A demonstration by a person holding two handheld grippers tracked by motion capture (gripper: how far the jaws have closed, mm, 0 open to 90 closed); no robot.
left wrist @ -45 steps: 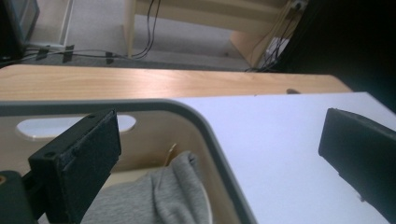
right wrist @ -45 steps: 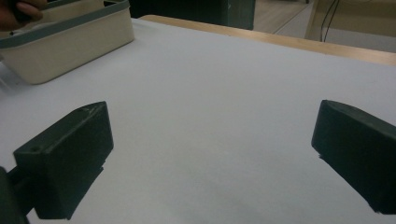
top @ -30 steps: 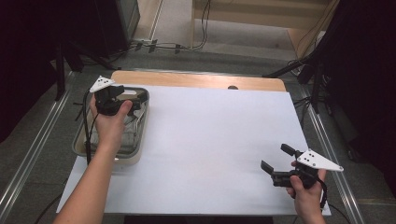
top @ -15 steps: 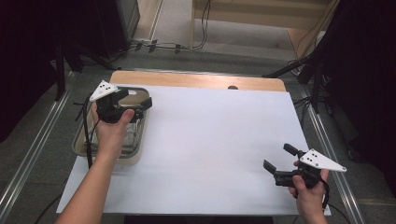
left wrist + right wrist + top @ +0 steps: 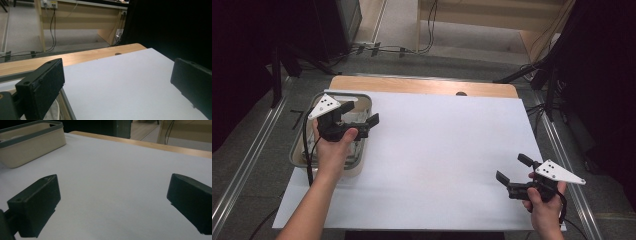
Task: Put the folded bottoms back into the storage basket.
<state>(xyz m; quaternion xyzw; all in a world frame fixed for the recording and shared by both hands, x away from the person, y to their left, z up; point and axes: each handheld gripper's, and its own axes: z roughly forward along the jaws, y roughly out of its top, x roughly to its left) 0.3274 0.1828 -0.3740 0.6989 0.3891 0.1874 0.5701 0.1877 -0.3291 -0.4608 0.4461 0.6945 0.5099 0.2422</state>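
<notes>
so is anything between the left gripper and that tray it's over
Nothing visible stands in the way. The left gripper hangs open over the right edge of the tray, jaws pointing out over the white sheet, with no object between them and the tray. What lies inside the tray is too blurred to tell.

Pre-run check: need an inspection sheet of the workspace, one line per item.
Surface: white sheet over a wooden table, bare in the middle.
Job's things: beige bin at the table's left edge; contents unclear.
Clutter: nothing seen.
Grippers: left gripper open, held over the bin; right gripper open, empty, at the near right corner.
Cables: black cable trails from the left gripper; floor cables beyond the table.
Surroundings: wooden desk behind, dark curtains at the sides.
</notes>
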